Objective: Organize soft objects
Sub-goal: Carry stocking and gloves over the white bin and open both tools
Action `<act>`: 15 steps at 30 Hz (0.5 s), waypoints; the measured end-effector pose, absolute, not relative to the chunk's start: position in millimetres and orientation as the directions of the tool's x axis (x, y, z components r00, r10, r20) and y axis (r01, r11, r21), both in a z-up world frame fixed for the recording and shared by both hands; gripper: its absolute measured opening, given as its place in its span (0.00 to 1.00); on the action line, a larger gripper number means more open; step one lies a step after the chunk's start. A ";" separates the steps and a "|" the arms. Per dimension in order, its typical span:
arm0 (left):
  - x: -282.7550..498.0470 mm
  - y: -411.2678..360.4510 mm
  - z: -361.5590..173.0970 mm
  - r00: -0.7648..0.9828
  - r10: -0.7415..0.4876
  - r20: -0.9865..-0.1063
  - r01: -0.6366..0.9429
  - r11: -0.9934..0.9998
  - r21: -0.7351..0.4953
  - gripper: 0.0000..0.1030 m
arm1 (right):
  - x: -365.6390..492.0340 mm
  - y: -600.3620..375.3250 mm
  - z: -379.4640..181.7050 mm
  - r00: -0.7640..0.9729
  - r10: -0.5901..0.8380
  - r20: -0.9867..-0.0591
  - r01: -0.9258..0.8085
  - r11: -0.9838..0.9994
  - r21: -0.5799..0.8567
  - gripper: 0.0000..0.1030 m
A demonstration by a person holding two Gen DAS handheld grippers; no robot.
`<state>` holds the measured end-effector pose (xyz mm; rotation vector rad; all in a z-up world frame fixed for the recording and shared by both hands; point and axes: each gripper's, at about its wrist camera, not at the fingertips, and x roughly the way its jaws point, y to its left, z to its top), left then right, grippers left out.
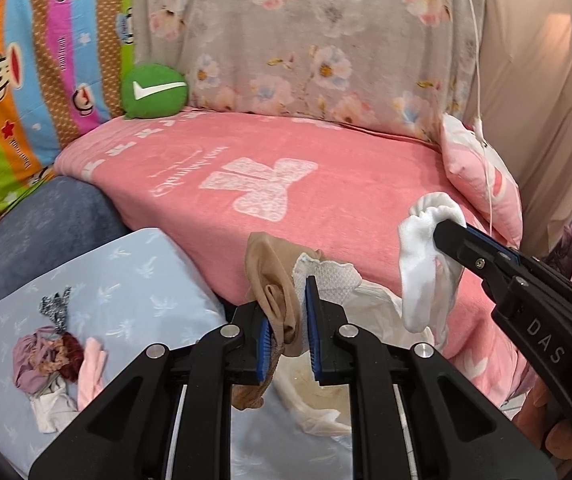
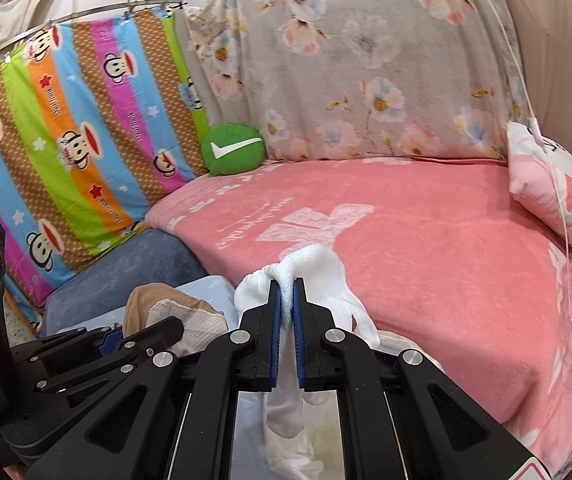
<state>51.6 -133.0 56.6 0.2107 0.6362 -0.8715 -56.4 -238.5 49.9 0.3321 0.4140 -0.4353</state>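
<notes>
In the left wrist view my left gripper [image 1: 288,308] is shut on a beige stocking [image 1: 273,276] that hangs between its blue pads. A white mesh sock [image 1: 332,280] bunches against the right finger. My right gripper [image 1: 442,232] reaches in from the right, shut on a white sock [image 1: 422,264] that dangles over the pink blanket [image 1: 286,200]. In the right wrist view the right gripper [image 2: 287,292] pinches that white sock [image 2: 314,266] at its folded top. The left gripper [image 2: 145,340] sits low at the left with the beige stocking [image 2: 149,296] and mesh sock [image 2: 201,326].
A light blue pillow [image 1: 133,272] at lower left carries a small pile of soft items [image 1: 57,352]. A green round cushion [image 1: 153,90] rests at the back, a pink pillow [image 1: 478,176] at the right. A white plastic bag [image 1: 370,312] lies below the grippers. Hanging sheets form the backdrop.
</notes>
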 end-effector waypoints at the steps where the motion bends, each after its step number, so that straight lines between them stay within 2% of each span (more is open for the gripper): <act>1: 49.9 -137.9 55.4 0.467 -0.647 -0.603 0.772 0.631 -0.078 0.15 | -59.9 -243.6 48.0 0.823 -0.341 -0.454 0.476 0.851 0.224 0.06; 6: 44.0 -156.9 50.4 0.436 -0.651 -0.621 0.793 0.604 -0.077 0.16 | -71.4 -261.9 41.3 0.810 -0.360 -0.463 0.502 0.834 0.229 0.07; 9: 42.2 -163.0 47.4 0.420 -0.658 -0.625 0.799 0.595 -0.089 0.18 | -74.4 -268.2 39.4 0.805 -0.367 -0.466 0.512 0.827 0.233 0.11; 10: 42.2 -164.8 45.9 0.414 -0.657 -0.630 0.799 0.594 -0.094 0.22 | -75.7 -269.5 39.5 0.803 -0.373 -0.464 0.518 0.823 0.234 0.12; 12: 43.5 -166.3 44.2 0.421 -0.648 -0.634 0.786 0.610 -0.101 0.39 | -78.8 -272.8 39.2 0.803 -0.378 -0.460 0.524 0.817 0.242 0.13; 13: 43.7 -165.3 44.4 0.429 -0.651 -0.626 0.781 0.616 -0.106 0.54 | -79.8 -273.8 39.2 0.804 -0.380 -0.458 0.525 0.815 0.246 0.18; 14: 43.6 -164.3 45.2 0.442 -0.651 -0.617 0.774 0.624 -0.105 0.62 | -80.8 -274.1 39.5 0.803 -0.386 -0.454 0.529 0.812 0.246 0.23; 15: 43.0 -163.1 46.4 0.453 -0.651 -0.609 0.770 0.631 -0.100 0.64 | -82.9 -274.2 40.1 0.803 -0.391 -0.449 0.532 0.810 0.246 0.31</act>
